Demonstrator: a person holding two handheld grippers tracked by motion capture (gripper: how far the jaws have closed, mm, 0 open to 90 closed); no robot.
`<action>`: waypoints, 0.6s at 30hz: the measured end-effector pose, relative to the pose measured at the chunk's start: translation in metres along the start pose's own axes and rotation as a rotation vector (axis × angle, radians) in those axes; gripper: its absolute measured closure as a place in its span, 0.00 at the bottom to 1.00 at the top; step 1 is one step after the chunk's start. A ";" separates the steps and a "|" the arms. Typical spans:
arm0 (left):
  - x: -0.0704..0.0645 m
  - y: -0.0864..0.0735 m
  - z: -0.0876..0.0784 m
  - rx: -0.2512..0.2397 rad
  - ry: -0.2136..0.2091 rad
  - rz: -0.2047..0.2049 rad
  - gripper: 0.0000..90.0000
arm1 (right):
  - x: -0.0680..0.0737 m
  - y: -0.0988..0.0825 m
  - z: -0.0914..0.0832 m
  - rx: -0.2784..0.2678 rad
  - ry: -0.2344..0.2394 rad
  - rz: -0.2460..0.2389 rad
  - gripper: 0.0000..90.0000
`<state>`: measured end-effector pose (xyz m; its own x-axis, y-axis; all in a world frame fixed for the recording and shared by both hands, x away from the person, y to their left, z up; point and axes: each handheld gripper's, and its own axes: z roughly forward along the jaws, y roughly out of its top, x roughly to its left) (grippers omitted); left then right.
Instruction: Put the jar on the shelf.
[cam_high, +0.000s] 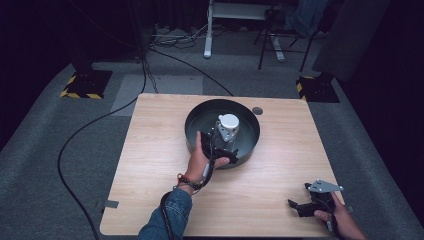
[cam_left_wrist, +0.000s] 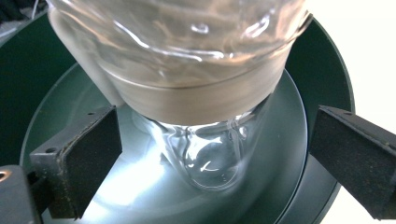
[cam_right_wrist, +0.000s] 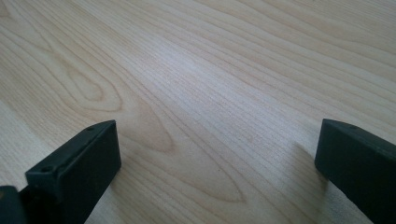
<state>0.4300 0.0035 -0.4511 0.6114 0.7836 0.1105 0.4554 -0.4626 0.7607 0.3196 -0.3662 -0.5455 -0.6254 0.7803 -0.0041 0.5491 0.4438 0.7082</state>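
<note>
A: Since the clear bottle (cam_high: 228, 129) stands upright near the middle of the dark round pan (cam_high: 195, 132), white cap up, the step looks like a release. Left gripper (cam_high: 216, 150) sits at the pan's near rim, jaws spread wide either side of the bottle, pads not touching it.

B: Advice, then: draw straight back toward the table's near edge, keep the jaws wide, lift over the rim. A brush could tip the bottle.

A: Right gripper (cam_high: 305, 206)?

B: Parked by the near right corner of the table (cam_high: 150, 165), well apart. Jaws spread, nothing between them.

A: View differences?

B: Left gripper view gives the gaps beside each pad, and the bottle's (cam_left_wrist: 187, 70) paper band and ribbed clear wall against the pan floor (cam_left_wrist: 289, 154). High view gives its place in the pan, the cap, and the free path back.

A: Right gripper view: bare wood grain (cam_right_wrist: 196, 93) between the pads.
</note>
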 end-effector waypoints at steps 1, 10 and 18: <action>0.000 0.000 -0.001 -0.002 0.009 0.009 0.03 | 0.000 0.000 0.000 0.000 0.000 0.000 0.00; 0.001 -0.002 -0.010 0.002 0.040 0.062 0.03 | 0.000 0.000 0.000 0.000 0.000 -0.001 0.00; 0.003 -0.008 -0.024 0.006 0.047 0.121 0.03 | 0.000 0.000 0.000 0.000 0.000 0.000 0.00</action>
<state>0.4125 0.0190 -0.4414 0.6311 0.7403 0.2318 0.3840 -0.5577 0.7359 0.3195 -0.3662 -0.5455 -0.6256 0.7801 -0.0042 0.5489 0.4440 0.7082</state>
